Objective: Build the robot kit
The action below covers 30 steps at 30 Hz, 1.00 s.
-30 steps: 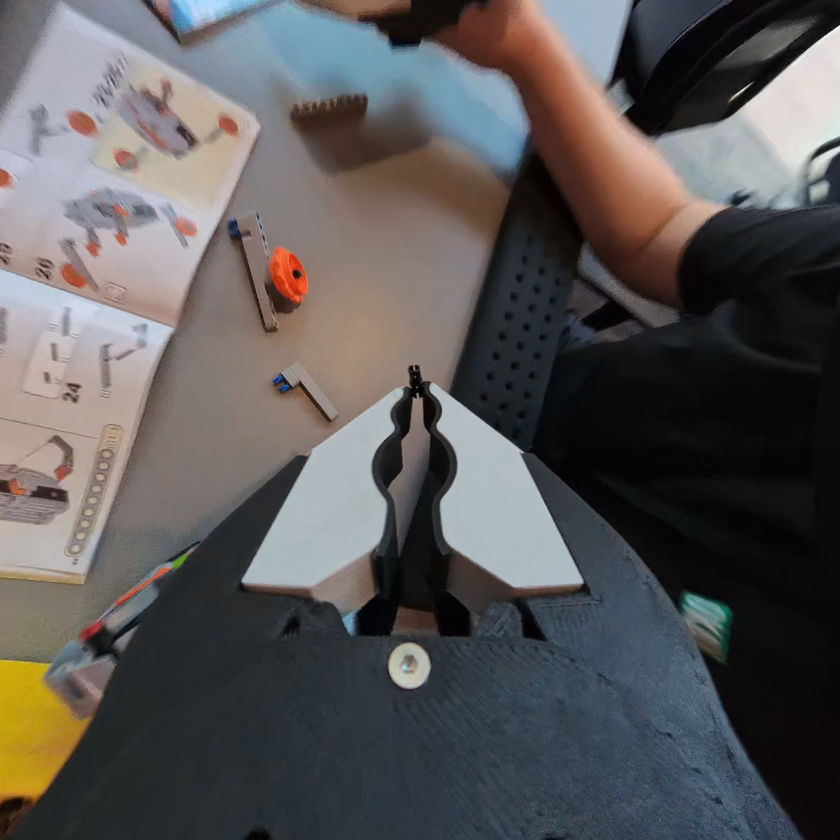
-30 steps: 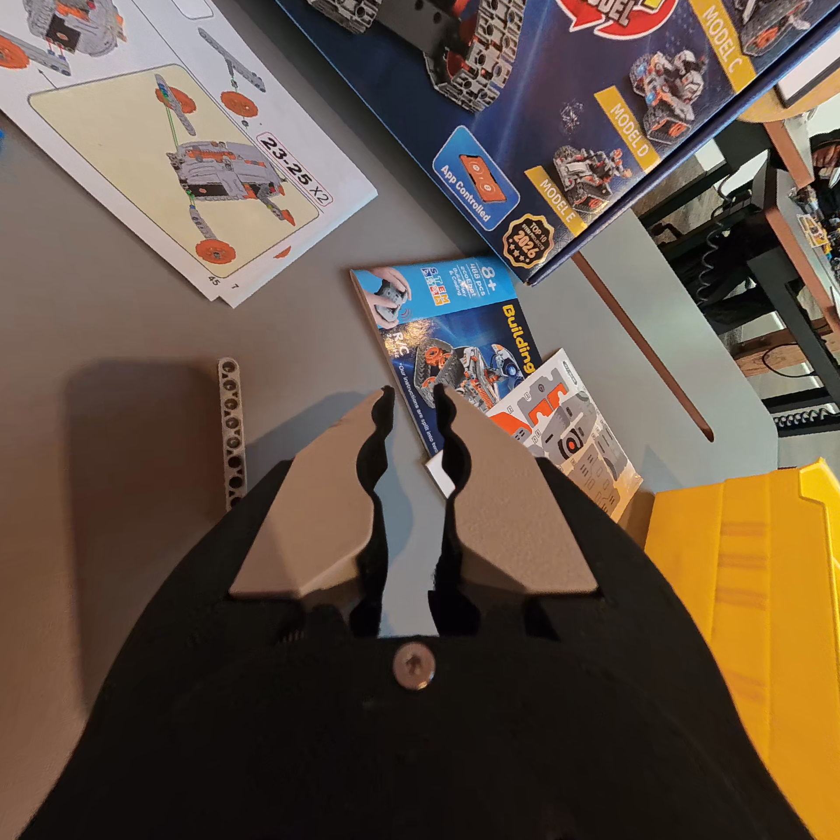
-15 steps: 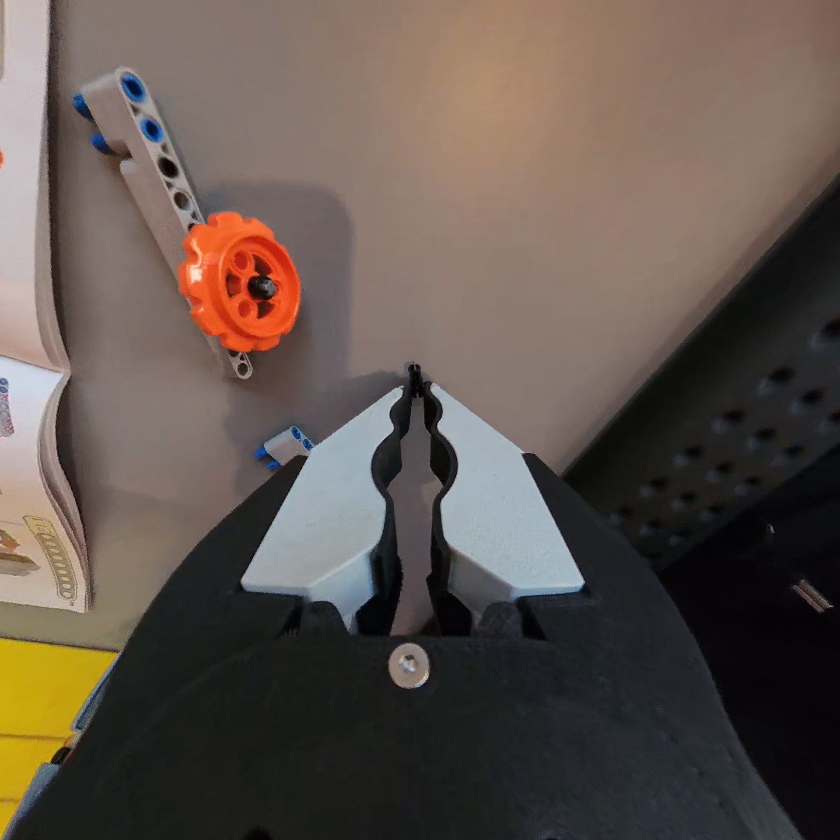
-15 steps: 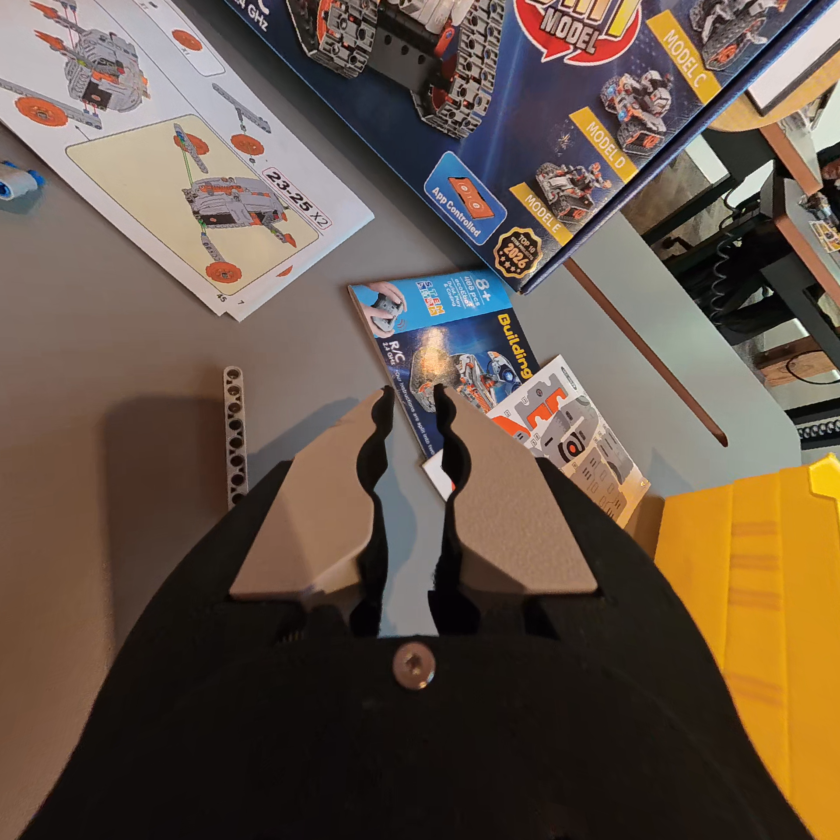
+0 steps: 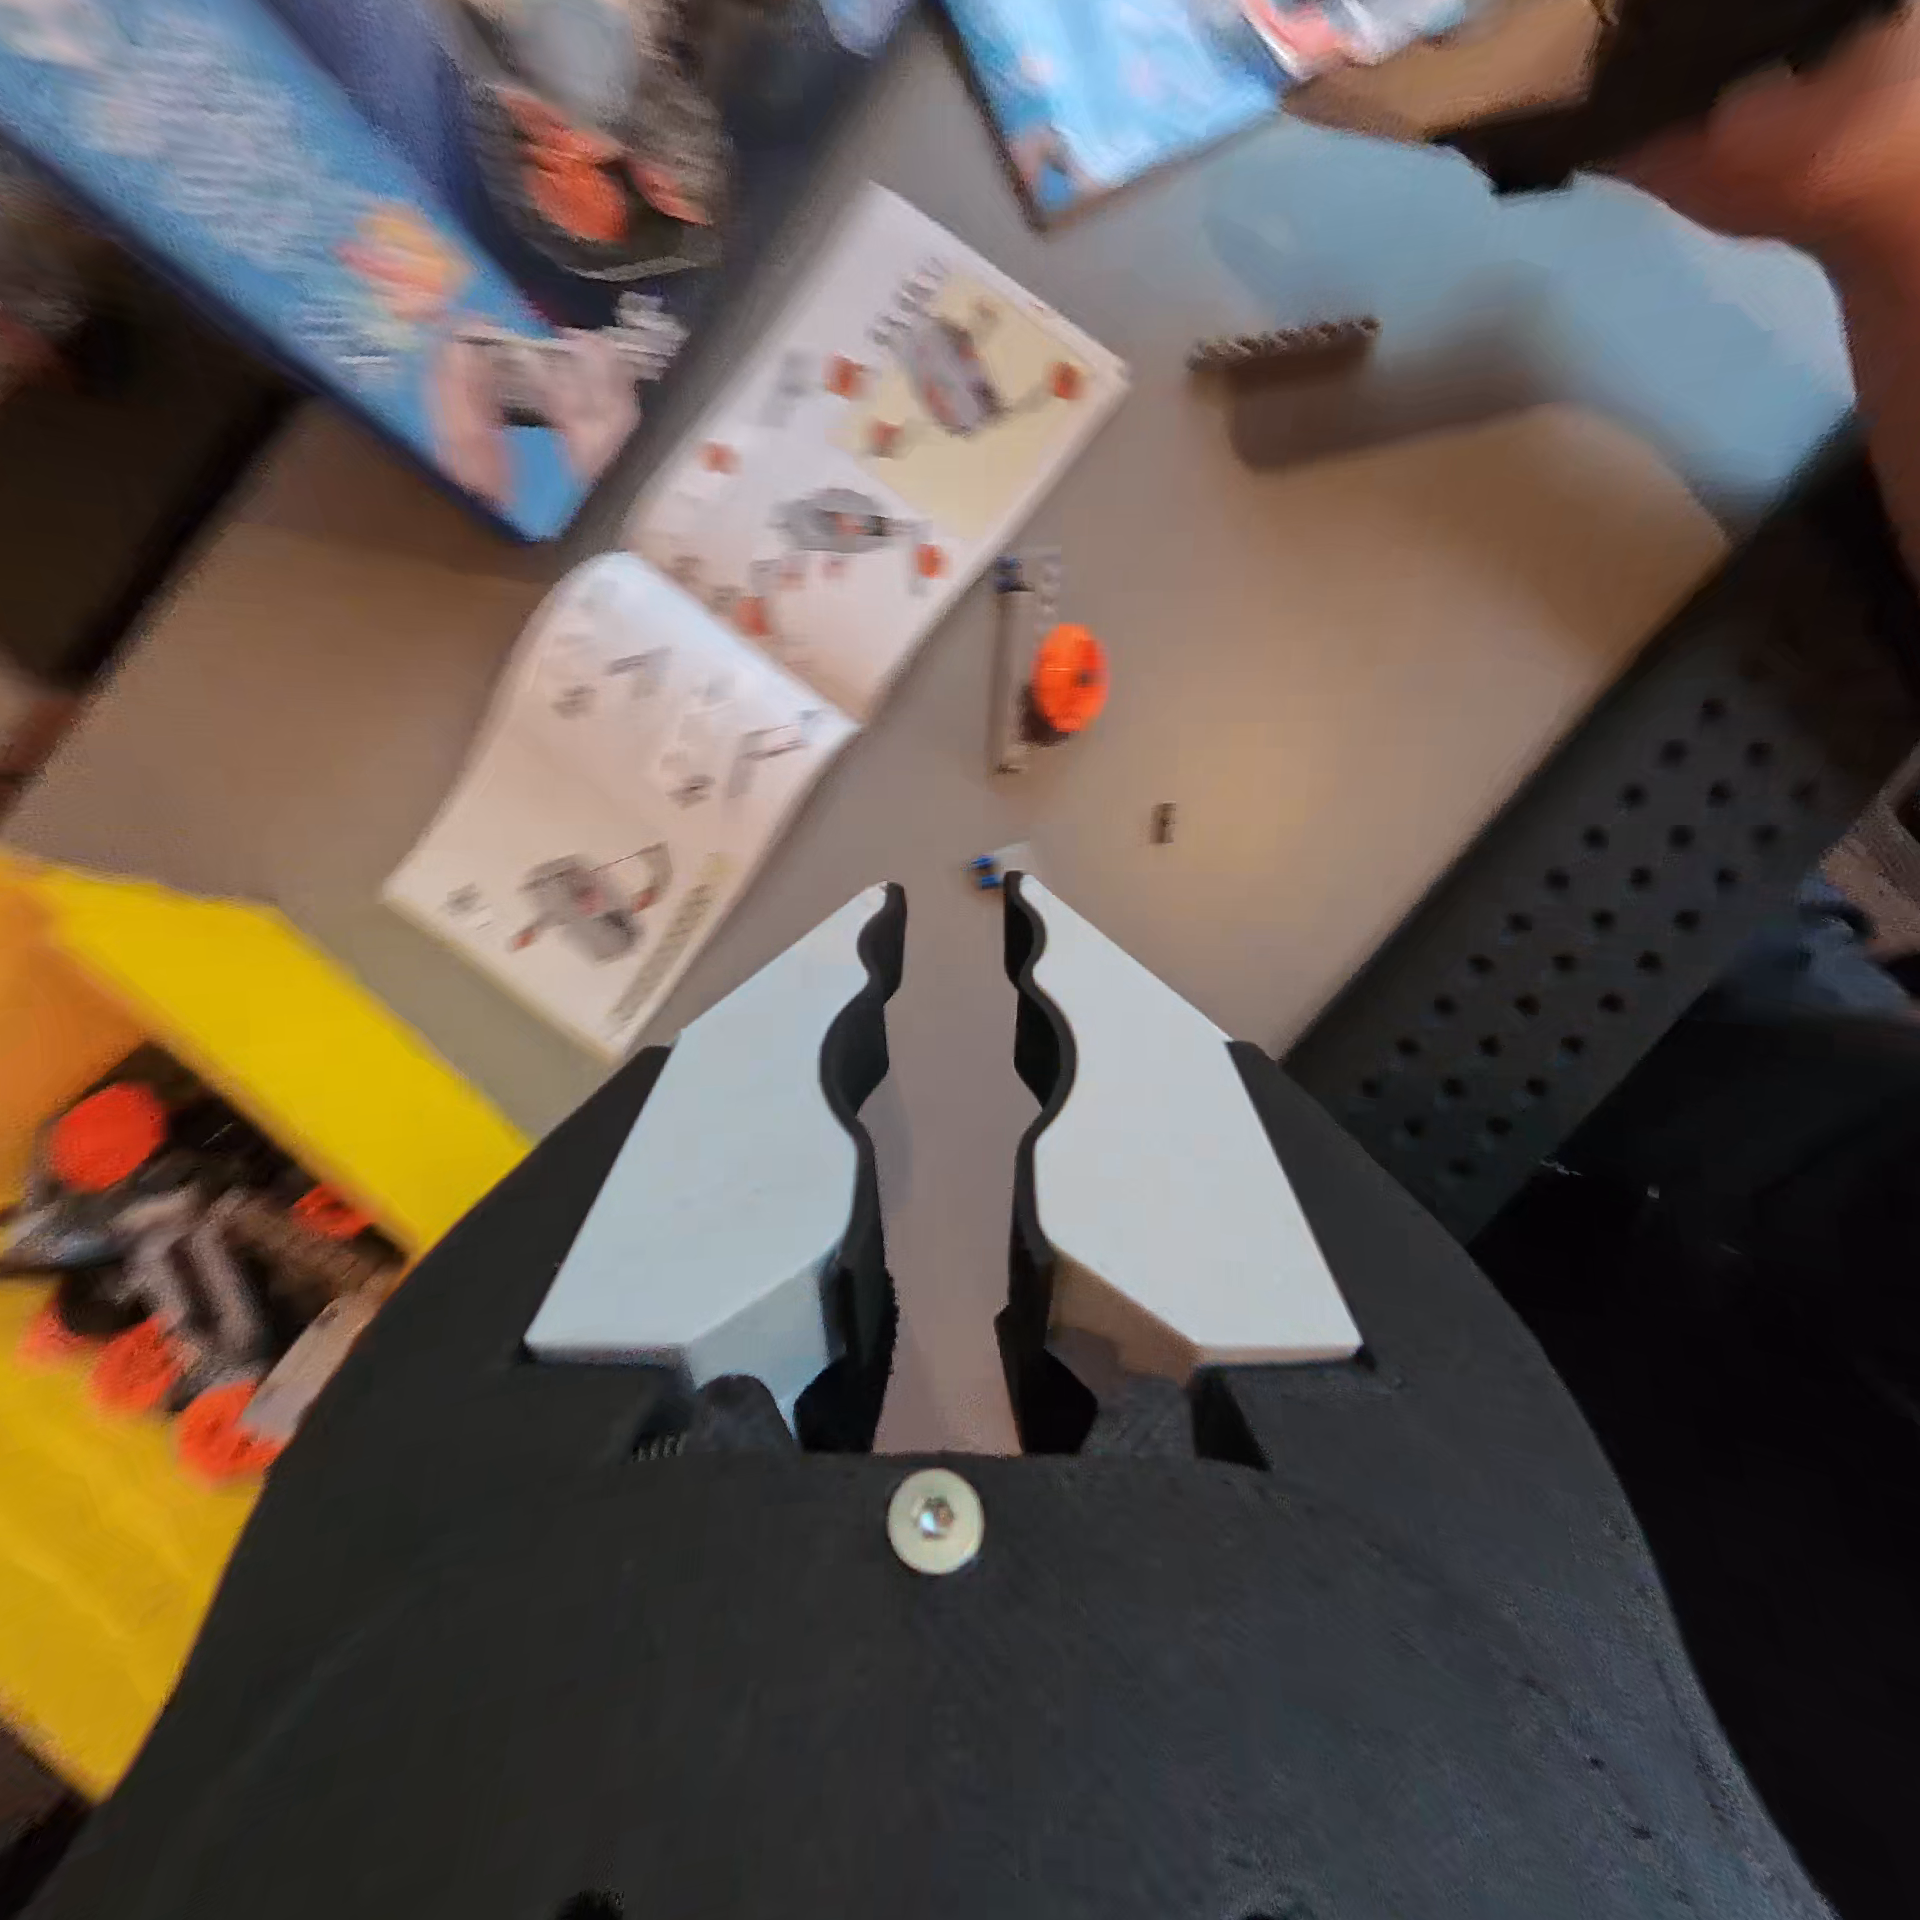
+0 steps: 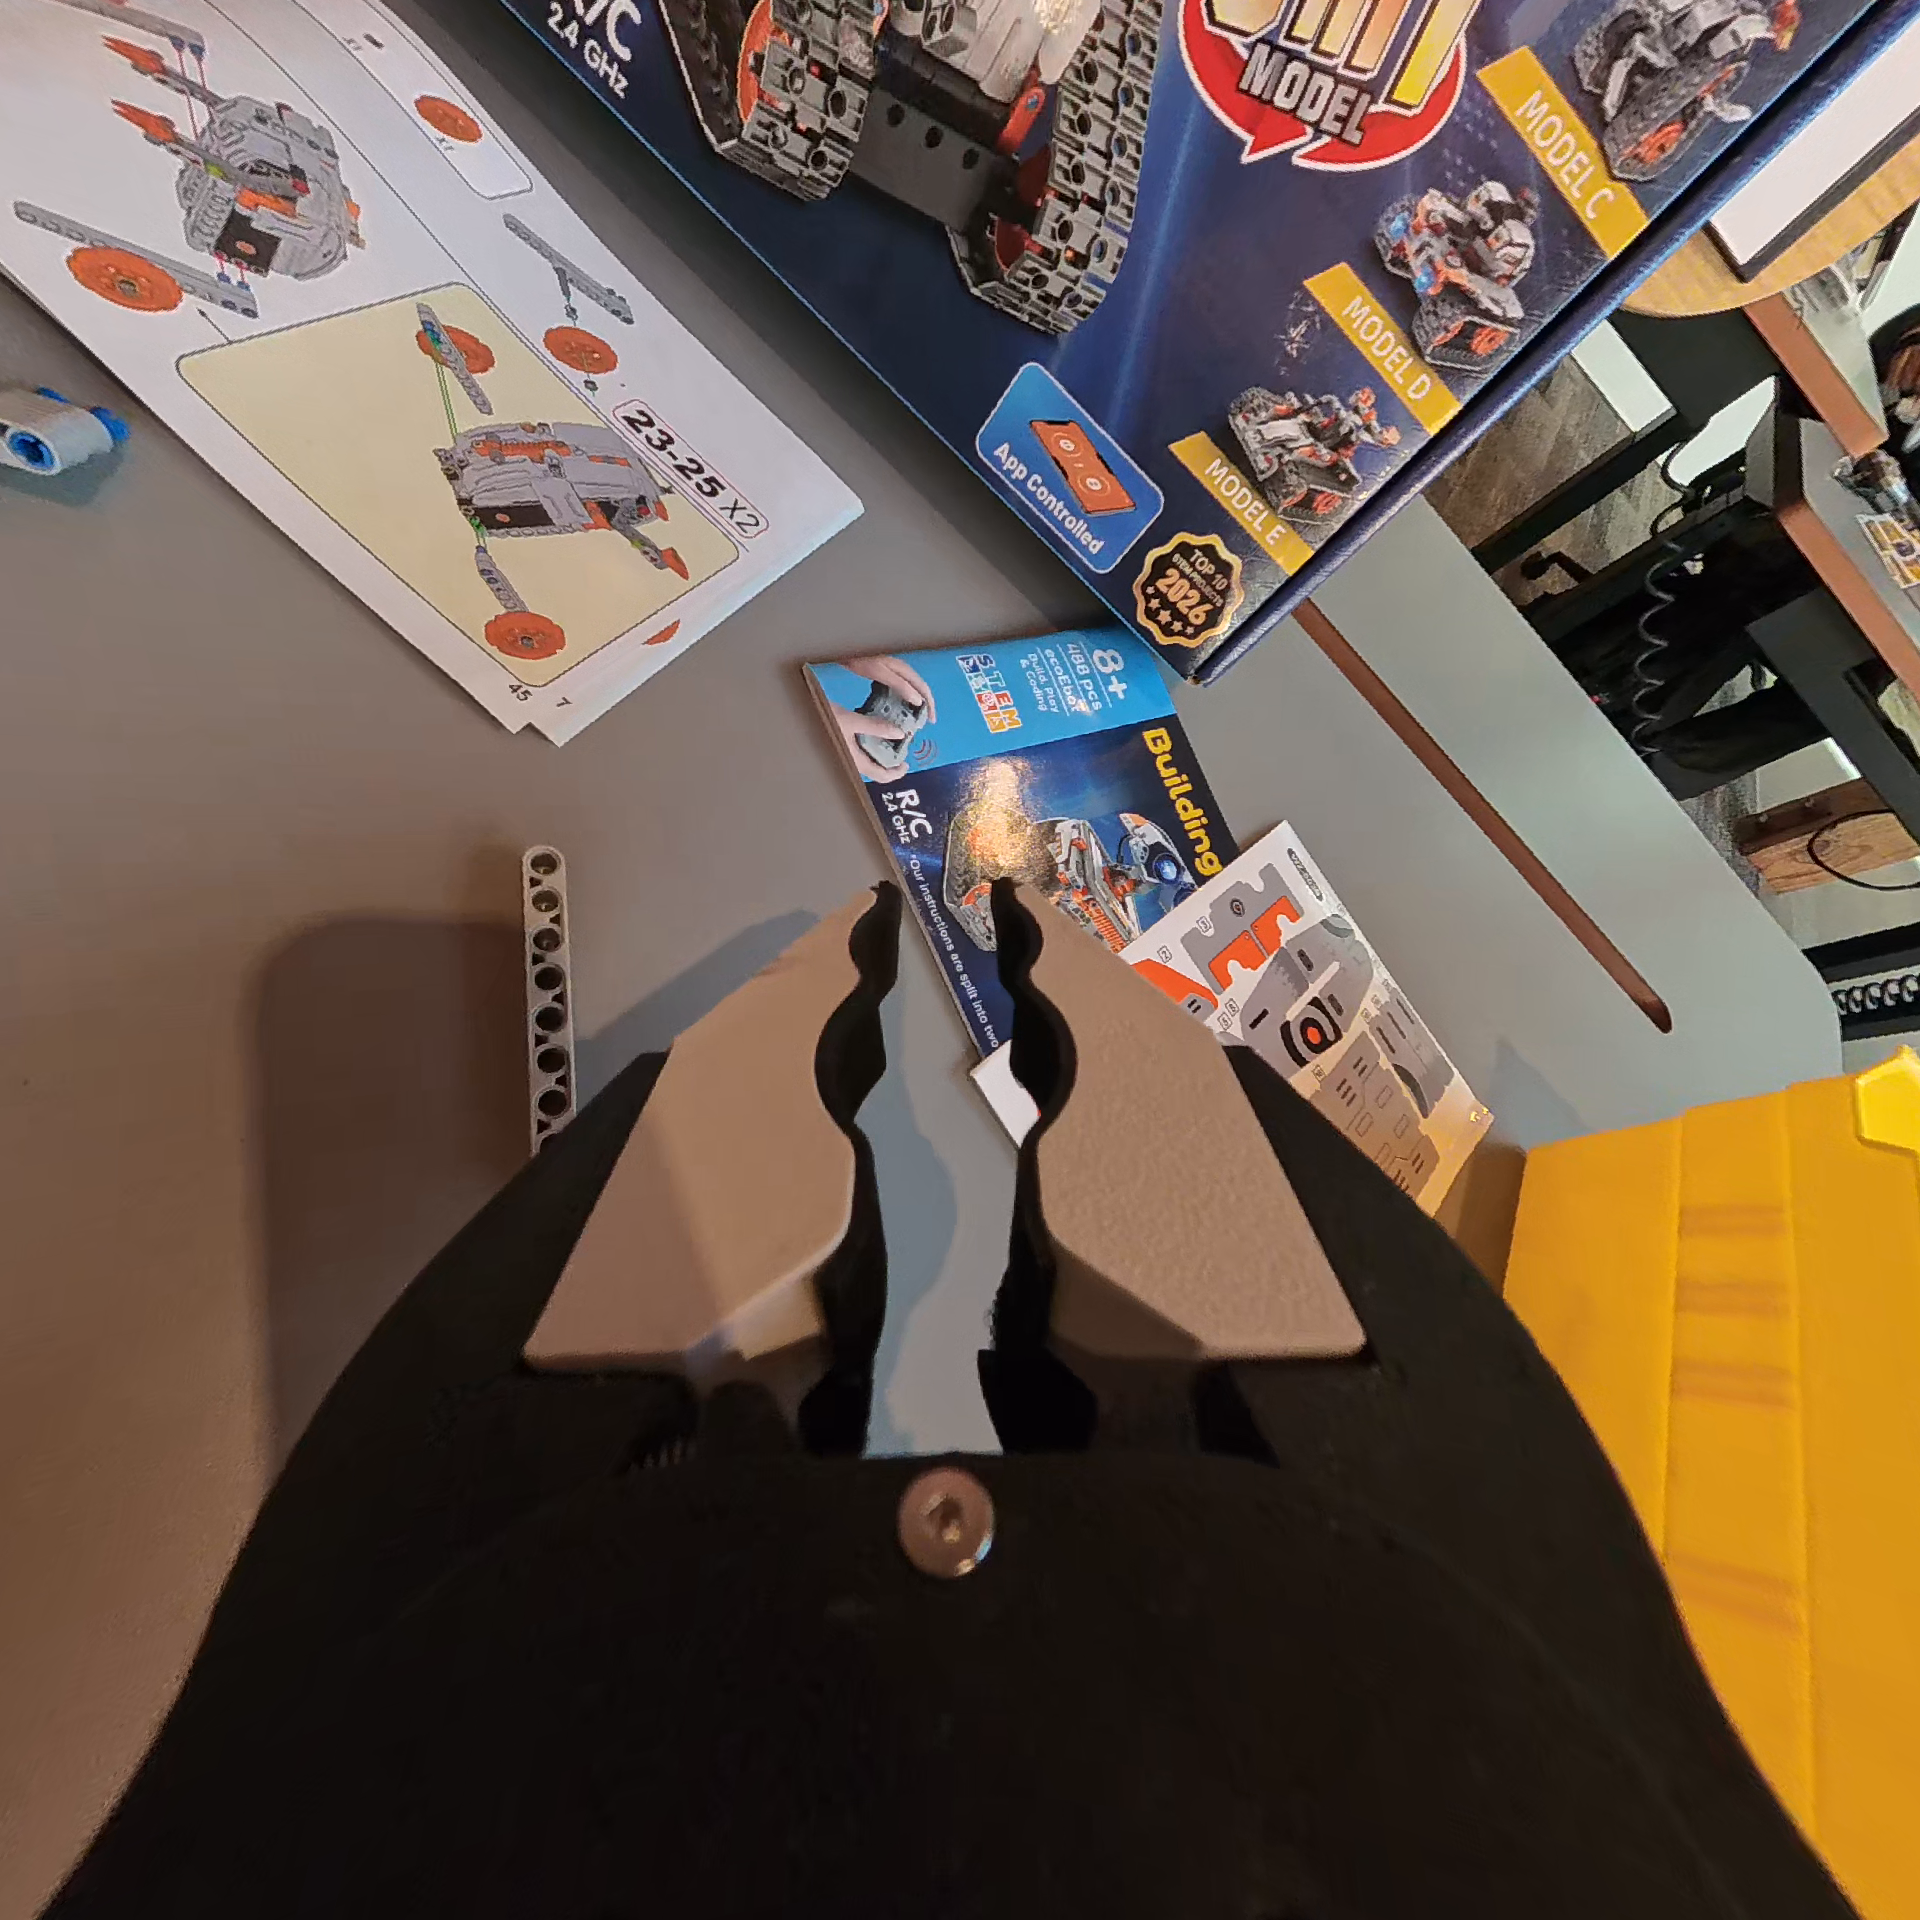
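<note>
Opened left claw (image 5: 951, 899); yellow bin (image 5: 260, 997) holds parts.

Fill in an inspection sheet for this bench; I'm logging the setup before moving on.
Surface: grey table, in use.
Job's things: grey holed beam; orange wheel on a beam; small black pin.
Clutter: open instruction booklet, blue box, blue leaflet, yellow bin.
Grippers: left gripper open, empty; right gripper open, empty.
Cables: coiled cable off the table.
Surroundings: black perforated chair.
</note>
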Available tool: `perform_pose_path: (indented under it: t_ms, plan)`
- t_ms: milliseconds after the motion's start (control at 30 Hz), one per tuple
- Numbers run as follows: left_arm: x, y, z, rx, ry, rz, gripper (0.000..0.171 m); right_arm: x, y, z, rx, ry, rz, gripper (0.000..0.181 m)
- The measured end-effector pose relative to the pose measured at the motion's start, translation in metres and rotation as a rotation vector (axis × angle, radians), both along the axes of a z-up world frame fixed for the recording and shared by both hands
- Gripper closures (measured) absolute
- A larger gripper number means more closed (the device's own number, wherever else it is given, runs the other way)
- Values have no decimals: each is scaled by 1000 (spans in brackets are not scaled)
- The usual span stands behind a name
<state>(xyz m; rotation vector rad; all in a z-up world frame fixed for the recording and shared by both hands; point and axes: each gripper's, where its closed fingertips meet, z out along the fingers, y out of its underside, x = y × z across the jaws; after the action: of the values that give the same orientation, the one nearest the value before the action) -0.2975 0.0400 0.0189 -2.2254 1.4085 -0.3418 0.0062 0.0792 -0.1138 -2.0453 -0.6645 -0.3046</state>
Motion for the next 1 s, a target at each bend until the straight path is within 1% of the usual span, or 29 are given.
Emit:
perform_pose_path:
  t_ms: [33, 67, 133, 167, 233, 333, 367, 467, 500, 600, 700, 833, 1000]
  plan:
    - [-25, 12, 16, 39, -20, 61, 154, 0, 0, 1, 6, 0, -1, 164]
    - [-52, 25, 28, 64, -26, 129, 152, 0, 1, 3, 15, 1, -3, 164]
    - [-106, 45, 35, 56, -21, 253, 148, 1, 1, 4, 24, 8, -5, 164]
    - [-131, 54, 32, 31, -23, 307, 148, 1, 1, 4, 25, 9, -6, 164]
    - [-173, 69, 15, -30, -21, 385, 148, 3, 0, 3, 22, 4, -13, 164]
    - [-217, 89, -27, -105, 19, 419, 148, 7, 1, 1, 23, 5, -28, 164]
    - [-223, 93, -42, -130, 23, 399, 148, 9, 1, 1, 33, 8, -34, 165]
    - [-222, 95, -81, -202, 10, 275, 150, 16, 2, 3, 56, 39, -57, 166]
    - [-225, 97, -92, -221, 25, 276, 152, 18, 2, 4, 66, 49, -66, 166]
    - [-243, 112, -119, -215, 113, 354, 150, 23, 2, 8, 96, 70, -86, 166]
    - [-245, 123, -137, -197, 139, 341, 153, 26, 2, 9, 109, 64, -94, 167]
    - [-256, 132, -155, -271, 157, 449, 147, 25, 2, 6, 107, 49, -94, 168]
    - [-252, 135, -160, -306, 130, 481, 147, 24, 3, 0, 86, 23, -86, 168]
